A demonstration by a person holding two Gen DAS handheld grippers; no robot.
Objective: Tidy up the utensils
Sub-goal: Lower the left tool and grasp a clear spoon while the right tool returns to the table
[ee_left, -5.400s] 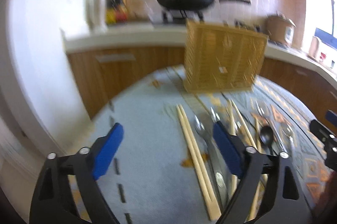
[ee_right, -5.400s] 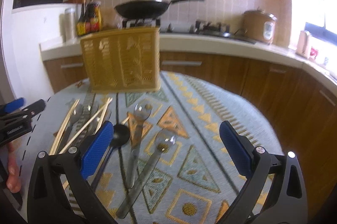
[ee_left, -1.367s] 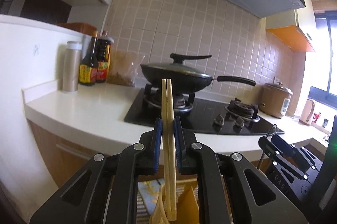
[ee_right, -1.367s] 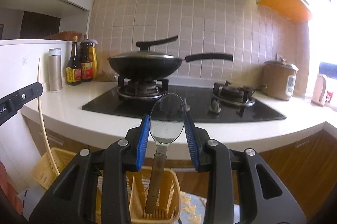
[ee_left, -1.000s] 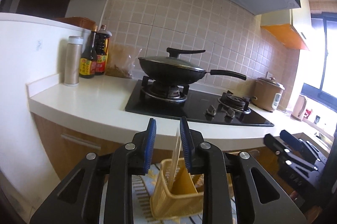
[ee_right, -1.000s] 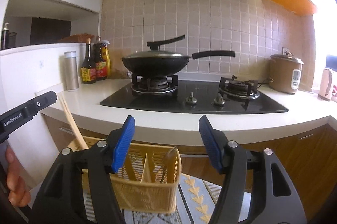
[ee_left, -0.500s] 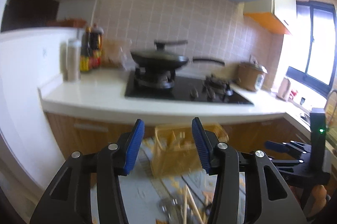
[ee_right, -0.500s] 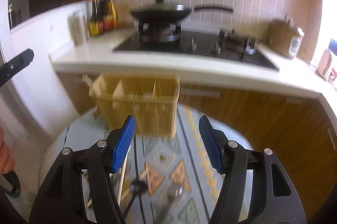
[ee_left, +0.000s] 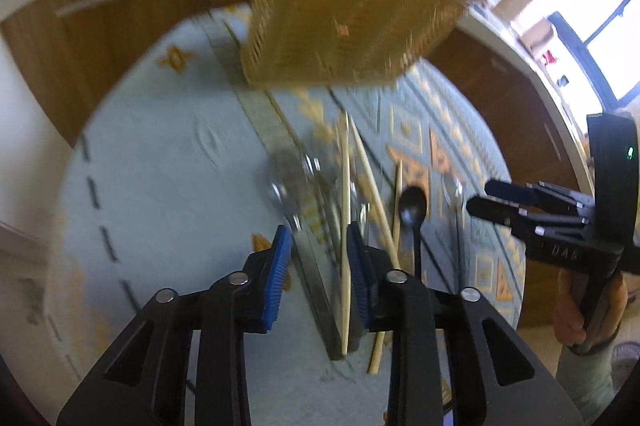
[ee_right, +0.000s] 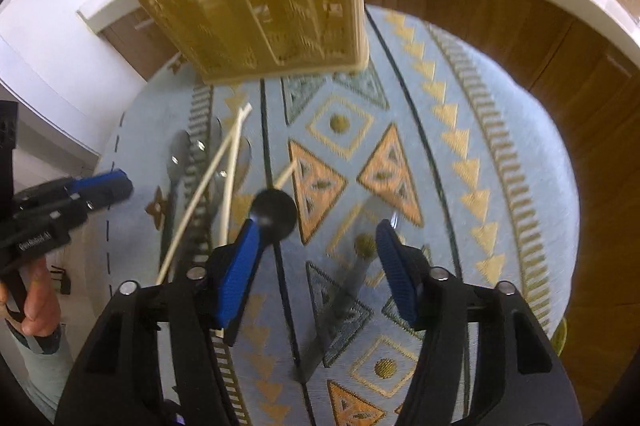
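Chopstick (ee_left: 345, 226) lies between the parted left gripper (ee_left: 318, 258) fingers

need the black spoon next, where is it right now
The black spoon lies on the patterned cloth, its bowl just ahead of the right claw by its left finger, right of the loose chopsticks.

Patterned blue cloth (ee_right: 500, 153) over a round table. Bearing a yellow basket (ee_right: 256, 5) at the far side, then loose chopsticks (ee_right: 232, 161), metal spoons (ee_right: 178, 153), a black spoon (ee_right: 274, 211) and another spoon (ee_right: 352, 274) nearer.
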